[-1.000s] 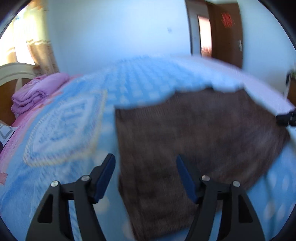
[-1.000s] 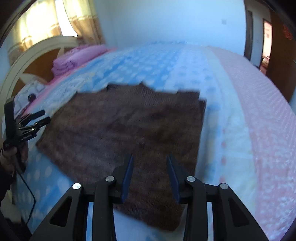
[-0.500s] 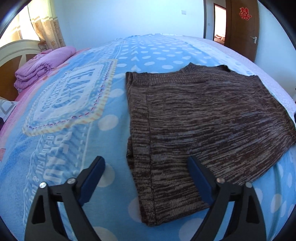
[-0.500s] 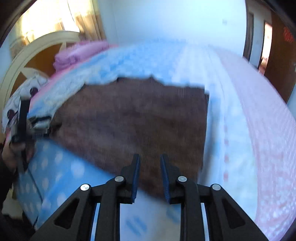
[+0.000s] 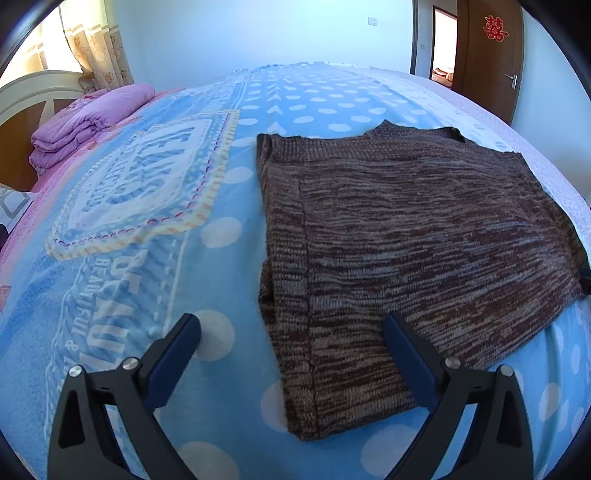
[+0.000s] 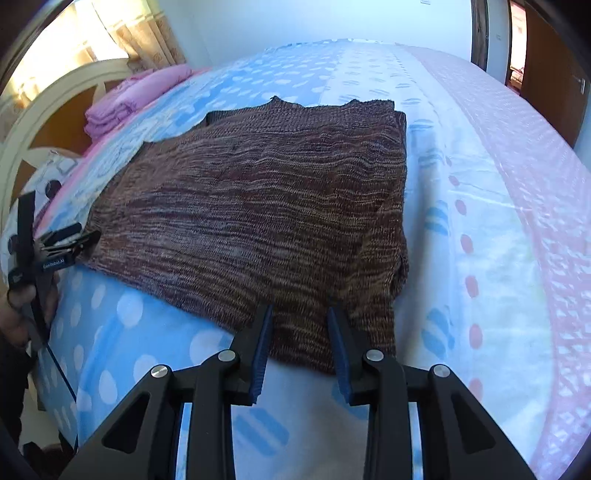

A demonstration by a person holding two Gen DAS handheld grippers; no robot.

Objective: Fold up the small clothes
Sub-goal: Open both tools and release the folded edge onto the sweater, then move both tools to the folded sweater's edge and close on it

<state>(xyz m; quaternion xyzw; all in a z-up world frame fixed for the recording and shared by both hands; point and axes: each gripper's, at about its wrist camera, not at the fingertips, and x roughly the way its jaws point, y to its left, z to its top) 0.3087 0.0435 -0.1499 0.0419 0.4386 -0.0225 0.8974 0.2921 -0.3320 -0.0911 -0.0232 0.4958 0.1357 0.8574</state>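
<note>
Brown knit sweater (image 5: 413,236) lies flat on the blue dotted bedspread (image 5: 147,206); its right edge at 3 o'clock is cut off by the frame. Left gripper (image 5: 291,332) fingers wide apart, straddling the sweater's near-left corner, contact unclear. Right gripper (image 6: 300,328) fingers narrowly apart over the near hem at 6 o'clock, holding nothing.

The blanket (image 5: 122,258) reads "BEAUTIFUL" below its badge, at 8 o'clock. A red double-happiness sign (image 5: 495,27) hangs on the door at 1 o'clock. The left tool (image 6: 55,254) bears small blurred lettering.
</note>
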